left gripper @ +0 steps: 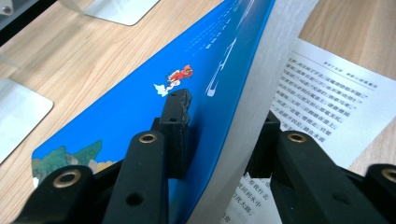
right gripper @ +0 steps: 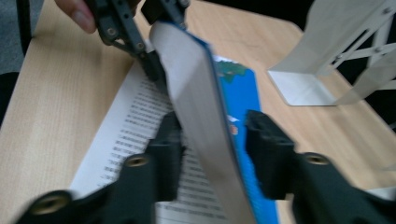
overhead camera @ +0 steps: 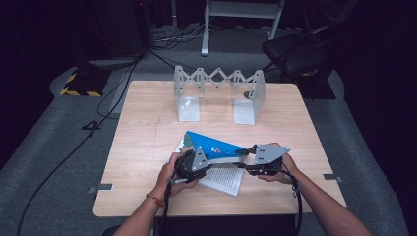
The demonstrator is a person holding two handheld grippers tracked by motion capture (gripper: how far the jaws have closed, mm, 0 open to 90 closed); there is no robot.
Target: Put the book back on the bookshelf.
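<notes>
A book with a blue cover (overhead camera: 211, 145) lies open on the wooden table (overhead camera: 142, 147), a printed page (overhead camera: 223, 178) flat under it. The cover and a thick block of pages stand raised at a slant. My left gripper (overhead camera: 212, 160) is shut on this raised part: one jaw presses the blue cover (left gripper: 140, 93), the other the white page block (left gripper: 261, 60). My right gripper (overhead camera: 245, 157) comes from the right and straddles the same raised part (right gripper: 187, 70), open, with a gap on the cover side (right gripper: 240, 88). The left gripper (right gripper: 159, 32) shows beyond it.
An expanding metal book stand (overhead camera: 219, 93) with two flat foot plates stands at the table's far middle; one plate (right gripper: 303, 86) lies just past the book. A dark chair (overhead camera: 295, 54) and cables sit on the floor behind the table.
</notes>
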